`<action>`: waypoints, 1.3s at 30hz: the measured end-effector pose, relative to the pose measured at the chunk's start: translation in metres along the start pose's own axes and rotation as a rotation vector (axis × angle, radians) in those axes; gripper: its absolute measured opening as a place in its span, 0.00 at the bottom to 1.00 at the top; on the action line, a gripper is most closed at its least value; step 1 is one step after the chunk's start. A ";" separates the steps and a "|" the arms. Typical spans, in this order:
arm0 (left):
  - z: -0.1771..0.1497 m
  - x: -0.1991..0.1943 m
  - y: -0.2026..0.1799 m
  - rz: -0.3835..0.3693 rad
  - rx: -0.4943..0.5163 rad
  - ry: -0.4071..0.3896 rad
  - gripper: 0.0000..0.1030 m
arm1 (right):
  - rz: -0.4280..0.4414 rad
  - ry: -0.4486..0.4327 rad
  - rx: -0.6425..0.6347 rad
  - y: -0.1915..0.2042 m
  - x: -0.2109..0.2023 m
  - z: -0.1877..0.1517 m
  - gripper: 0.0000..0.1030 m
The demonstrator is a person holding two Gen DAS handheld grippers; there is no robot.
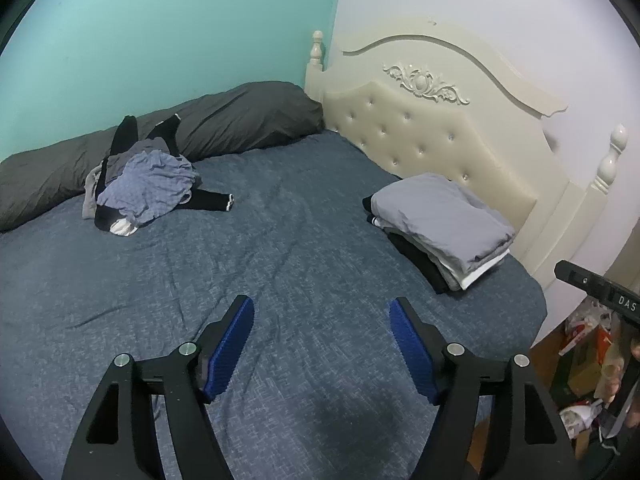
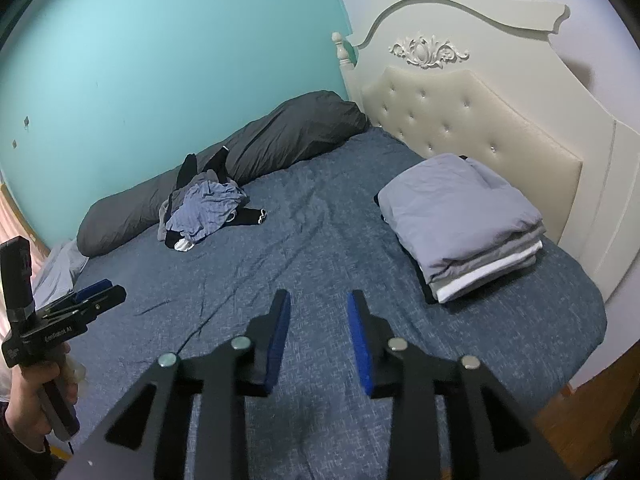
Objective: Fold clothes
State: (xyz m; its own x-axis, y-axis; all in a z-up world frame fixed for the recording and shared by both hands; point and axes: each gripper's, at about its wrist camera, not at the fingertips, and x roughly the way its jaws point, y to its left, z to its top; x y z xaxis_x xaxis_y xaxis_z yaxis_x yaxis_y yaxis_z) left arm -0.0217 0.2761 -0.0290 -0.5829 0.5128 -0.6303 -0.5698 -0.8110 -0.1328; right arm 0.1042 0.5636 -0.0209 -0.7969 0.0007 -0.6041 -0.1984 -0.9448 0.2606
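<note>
Over the bed (image 1: 304,248), the left wrist view looks down along the left gripper (image 1: 322,306), whose blue pads (image 1: 236,344) stand wide apart with only the blue cover showing between them; it holds nothing. Far off to the left, a heap (image 1: 148,188) of unfolded clothes lies on the cover against a long dark pillow (image 1: 208,128) that runs along the teal wall (image 1: 160,32). Black pieces stick out from under a crumpled blue-grey garment on top of the heap. To the right, a stack (image 1: 436,224) of folded clothes sits just beside the cream headboard (image 1: 432,132), a grey piece on top and darker and white layers under it. At the right edge part of the right gripper (image 1: 592,284) shows, with clutter on the floor below it.

From the right wrist view, the right gripper (image 2: 319,300) hangs over the bare cover (image 2: 320,240), its jaws parted by a narrower gap and nothing between them. The stack (image 2: 464,216) lies ahead to the right, near the headboard (image 2: 480,120). The heap (image 2: 208,212) lies well apart from it, ahead to the left, by the pillow (image 2: 260,144). At the left edge a hand (image 2: 32,404) grips the handle of the left gripper (image 2: 100,288), which points across the bed (image 2: 560,312) with nothing in it.
</note>
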 end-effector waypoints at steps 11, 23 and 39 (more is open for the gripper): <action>-0.008 -0.021 -0.005 -0.005 0.009 -0.016 0.81 | -0.024 0.003 0.001 0.009 -0.018 -0.019 0.50; -0.015 -0.039 -0.015 -0.001 0.033 -0.043 0.91 | -0.066 0.005 -0.005 0.017 -0.027 -0.034 0.61; -0.026 -0.049 -0.016 0.020 0.037 -0.053 1.00 | -0.081 -0.023 -0.025 0.037 -0.039 -0.046 0.84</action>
State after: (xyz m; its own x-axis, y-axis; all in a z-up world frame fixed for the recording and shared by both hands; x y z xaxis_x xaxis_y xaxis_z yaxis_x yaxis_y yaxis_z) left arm 0.0311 0.2569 -0.0158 -0.6237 0.5118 -0.5908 -0.5784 -0.8106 -0.0917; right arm 0.1542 0.5140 -0.0220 -0.7917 0.0850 -0.6050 -0.2488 -0.9493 0.1922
